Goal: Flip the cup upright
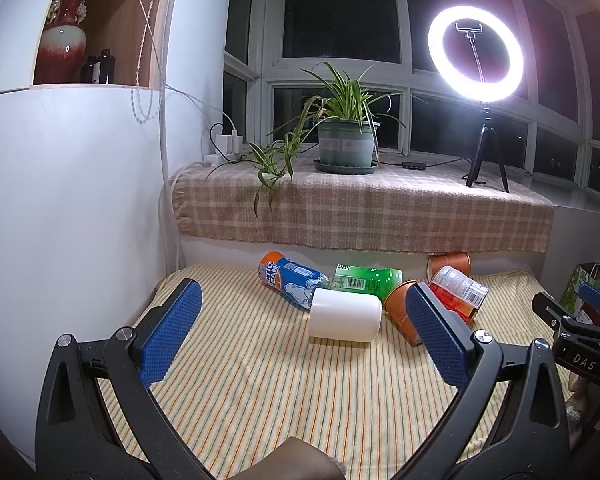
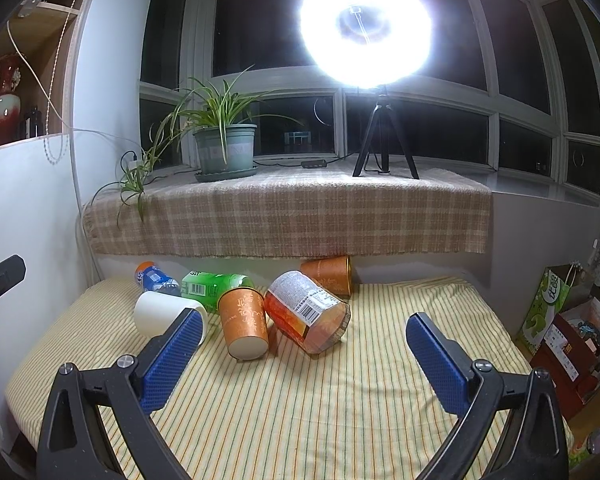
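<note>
Both claws gape, empty: left claw [image 1: 304, 308], right claw [image 2: 305, 328]. White cup [image 1: 345, 317] lies sideways; bare striped desk [image 1: 284, 392] before it. Only the right view shows the orange cup's [image 2: 245, 323] base.

I see the cup [image 1: 345, 317] lying on its side on the cloth [image 1: 280, 392], toward its far edge. Two bottles [image 1: 290, 280] lie behind it; a tipped paper cup [image 2: 244, 322] and jar [image 2: 306, 312] lie to its right.

white cup [image 1: 345, 317], orange cup [image 2: 244, 322], yellow-striped cloth [image 2: 300, 392], checked blanket [image 1: 360, 208]
</note>
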Demonstrator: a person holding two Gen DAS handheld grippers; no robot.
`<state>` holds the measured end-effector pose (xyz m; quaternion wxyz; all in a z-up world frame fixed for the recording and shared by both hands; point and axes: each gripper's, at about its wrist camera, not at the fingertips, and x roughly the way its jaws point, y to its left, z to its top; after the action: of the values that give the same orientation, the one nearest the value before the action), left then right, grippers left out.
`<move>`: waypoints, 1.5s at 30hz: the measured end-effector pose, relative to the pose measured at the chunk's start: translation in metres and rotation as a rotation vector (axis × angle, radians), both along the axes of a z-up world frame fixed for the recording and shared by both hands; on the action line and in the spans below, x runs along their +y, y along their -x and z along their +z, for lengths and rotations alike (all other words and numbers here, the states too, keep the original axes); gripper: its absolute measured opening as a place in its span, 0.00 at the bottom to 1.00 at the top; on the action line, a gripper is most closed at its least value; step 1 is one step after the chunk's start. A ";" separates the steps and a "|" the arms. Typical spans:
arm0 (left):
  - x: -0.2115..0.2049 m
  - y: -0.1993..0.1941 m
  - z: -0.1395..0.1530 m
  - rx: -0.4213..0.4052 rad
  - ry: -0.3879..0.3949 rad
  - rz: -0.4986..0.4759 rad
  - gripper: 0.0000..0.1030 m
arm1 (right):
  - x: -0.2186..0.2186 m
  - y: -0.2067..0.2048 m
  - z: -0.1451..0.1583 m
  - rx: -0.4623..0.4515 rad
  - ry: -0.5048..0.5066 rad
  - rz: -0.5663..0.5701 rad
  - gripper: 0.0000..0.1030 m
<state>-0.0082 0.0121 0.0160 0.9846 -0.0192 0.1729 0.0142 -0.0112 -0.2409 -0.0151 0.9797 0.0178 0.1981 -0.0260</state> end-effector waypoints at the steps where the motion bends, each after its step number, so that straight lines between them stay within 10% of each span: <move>1: 0.001 0.000 0.001 -0.001 0.000 0.000 1.00 | 0.000 0.000 0.000 -0.001 0.001 -0.001 1.00; 45: 0.008 -0.005 -0.008 0.018 0.001 0.020 1.00 | 0.014 -0.012 -0.006 0.034 0.024 0.031 1.00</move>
<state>-0.0034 0.0200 0.0078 0.9828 -0.0210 0.1818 0.0241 0.0007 -0.2271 -0.0208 0.9766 0.0023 0.2147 -0.0134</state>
